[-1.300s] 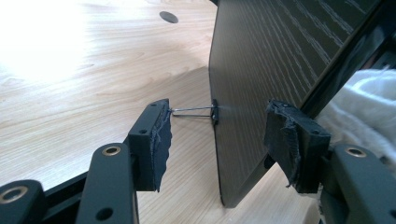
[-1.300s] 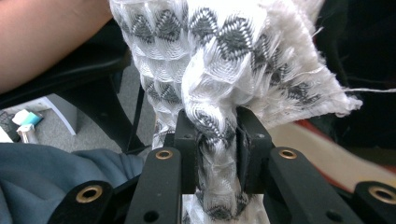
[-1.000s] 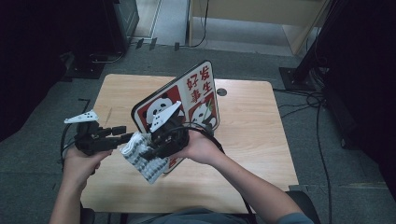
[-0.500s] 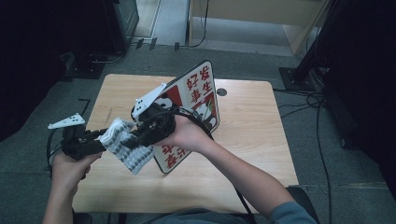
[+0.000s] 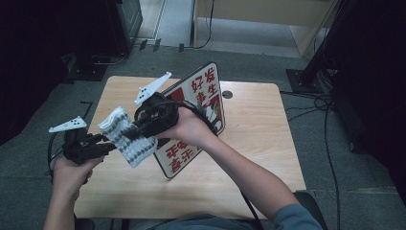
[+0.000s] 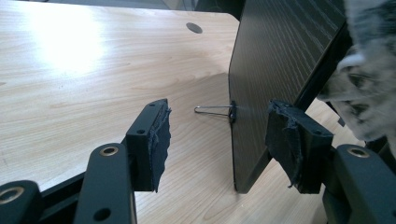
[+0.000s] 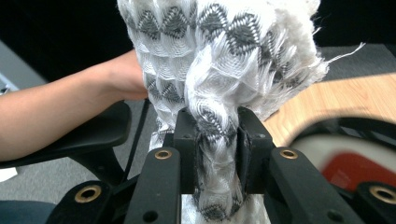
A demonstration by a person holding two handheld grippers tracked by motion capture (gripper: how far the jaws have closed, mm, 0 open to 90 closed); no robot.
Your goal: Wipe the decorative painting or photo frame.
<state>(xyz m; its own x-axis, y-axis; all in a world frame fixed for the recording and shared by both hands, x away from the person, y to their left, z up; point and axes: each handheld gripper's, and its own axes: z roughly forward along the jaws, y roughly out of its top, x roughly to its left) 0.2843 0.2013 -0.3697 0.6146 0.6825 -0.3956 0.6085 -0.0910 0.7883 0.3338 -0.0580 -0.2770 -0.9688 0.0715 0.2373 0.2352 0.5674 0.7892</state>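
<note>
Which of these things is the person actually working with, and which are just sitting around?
In use:
- patterned cloth, clamped in the right gripper
- left gripper, jaws open, close beside the cloth

Just there:
- red-and-white sign board standing on the table
- wire clip on the board's edge
- cables on the floor

A round cable hole (image 5: 227, 94) sits near the table's (image 5: 268, 143) far edge. Black cables (image 5: 330, 143) trail over grey floor (image 5: 344, 201) beyond its right edge.
</note>
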